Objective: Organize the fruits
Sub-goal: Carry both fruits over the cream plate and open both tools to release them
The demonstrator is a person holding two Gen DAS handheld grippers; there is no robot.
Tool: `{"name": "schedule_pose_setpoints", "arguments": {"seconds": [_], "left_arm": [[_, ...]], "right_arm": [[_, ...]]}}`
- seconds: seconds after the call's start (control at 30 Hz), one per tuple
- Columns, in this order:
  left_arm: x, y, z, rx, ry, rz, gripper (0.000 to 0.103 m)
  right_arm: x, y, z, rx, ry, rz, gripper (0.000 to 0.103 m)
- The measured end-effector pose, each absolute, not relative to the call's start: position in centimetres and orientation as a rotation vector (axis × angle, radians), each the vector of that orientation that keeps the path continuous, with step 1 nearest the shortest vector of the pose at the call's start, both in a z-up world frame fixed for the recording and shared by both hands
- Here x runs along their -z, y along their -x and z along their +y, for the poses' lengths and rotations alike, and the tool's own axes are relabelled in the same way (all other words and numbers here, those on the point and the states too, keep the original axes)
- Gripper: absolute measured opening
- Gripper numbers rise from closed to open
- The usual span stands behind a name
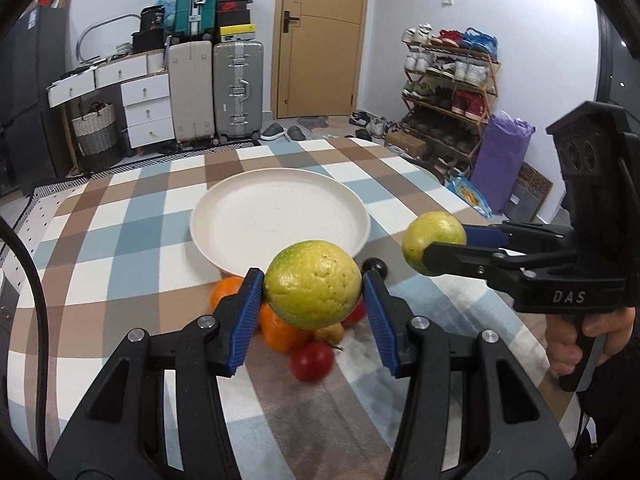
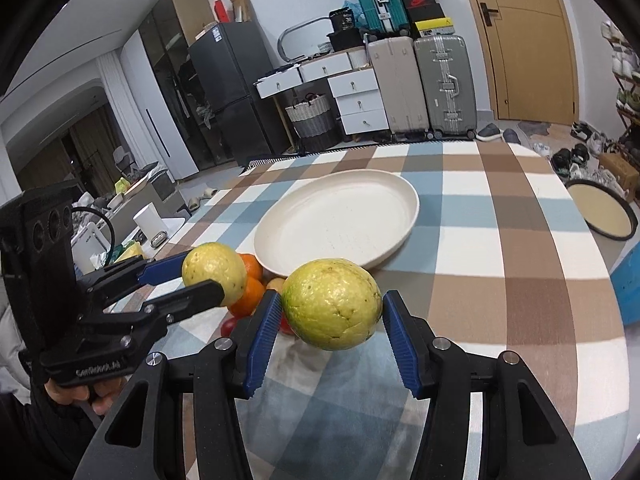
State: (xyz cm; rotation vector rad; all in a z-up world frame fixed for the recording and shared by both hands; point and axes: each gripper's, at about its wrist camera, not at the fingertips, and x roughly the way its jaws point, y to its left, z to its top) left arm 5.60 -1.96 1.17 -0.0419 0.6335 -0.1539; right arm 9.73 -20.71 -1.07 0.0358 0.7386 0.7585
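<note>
My left gripper (image 1: 313, 289) is shut on a yellow-green guava (image 1: 313, 285) and holds it above the table, in front of the white plate (image 1: 224, 216). My right gripper (image 2: 331, 306) is shut on a second guava (image 2: 332, 304), also lifted near the plate (image 2: 280, 236). Each gripper shows in the other view: the right one (image 1: 430, 246) with its guava (image 1: 432, 240), the left one (image 2: 202, 280) with its guava (image 2: 214, 274). Below them lie oranges (image 1: 280, 332) (image 2: 250, 280), a red fruit (image 1: 312, 360) and a dark plum (image 1: 375, 268).
The checked tablecloth (image 1: 120, 240) covers the table. Its far edge lies beyond the plate. A round dark-rimmed tray (image 2: 604, 212) sits off the table's right side. Suitcases, drawers and a shoe rack stand in the room behind.
</note>
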Motion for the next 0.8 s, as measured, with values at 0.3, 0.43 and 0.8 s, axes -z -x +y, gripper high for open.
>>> {"name": "schedule_pose_setpoints", "arguments": {"seconds": [0.3,0.43,0.8], "left_arm": [[-1.6,-7.7,0.6,0.108,0.070,0.613,0.048],[-1.4,-8.9,1.1,0.093,0.072,0.614,0.048],[-0.7,-12.4,1.7,0.074,0.088,0.624,0.048]], "right_arm": [[0.0,-11.6,-18.9,-0.772,-0.004,0.699,0.054],[-0.2,-12.4,-18.5,-0.773,-0.007,0.692,0.054],[0.3,-15.3,-17.2,-0.765,0.004,0.708,0.054]]}}
